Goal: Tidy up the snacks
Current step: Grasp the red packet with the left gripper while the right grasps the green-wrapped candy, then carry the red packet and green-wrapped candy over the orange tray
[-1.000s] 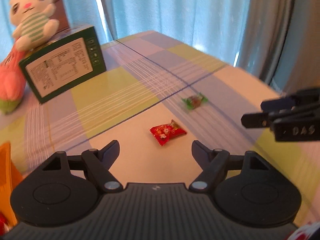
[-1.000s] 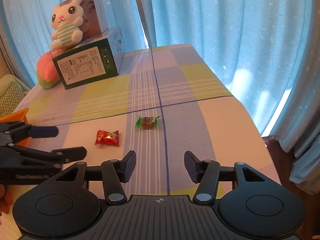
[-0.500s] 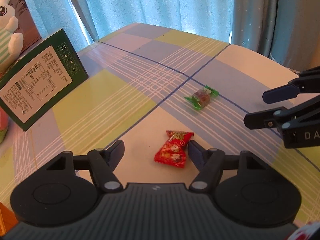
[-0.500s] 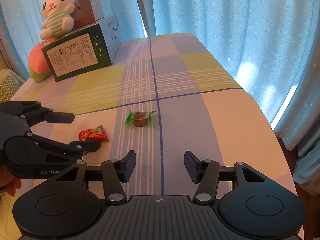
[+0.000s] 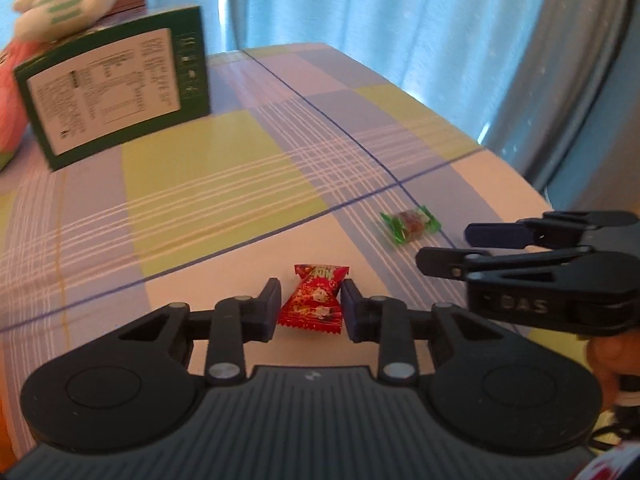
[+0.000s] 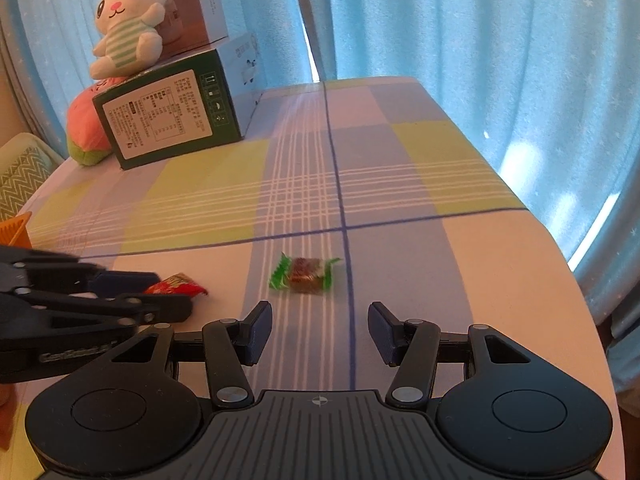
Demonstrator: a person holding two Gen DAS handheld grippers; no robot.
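On a table spread with a checked cloth (image 6: pixel 208 196), the left gripper (image 5: pixel 310 308) was closing its jaws on a red-wrapped candy (image 5: pixel 314 300), which lay between the pads with the wrapper's edges at or just touching them; whether the pads had begun to press could not be told, and the candy rested on the cloth, not lifted. Just beside it, the right gripper (image 6: pixel 320 330) hung with its jaws partly open and empty, aimed at a green-wrapped candy (image 6: pixel 305 274) lying a little ahead of its fingertips. The step in hand appeared to be a paired pick-up, the red sweet first. The next move seemingly called for the left jaws to finish their squeeze before any lift, and for the right gripper to go forward and down until the green sweet sat between its pads. An orange basket (image 6: pixel 16 230), barely seen at the left edge, looked the likely destination. A green carton (image 6: pixel 168 118) and a plush rabbit (image 6: pixel 128 20) stood well apart at the far end.
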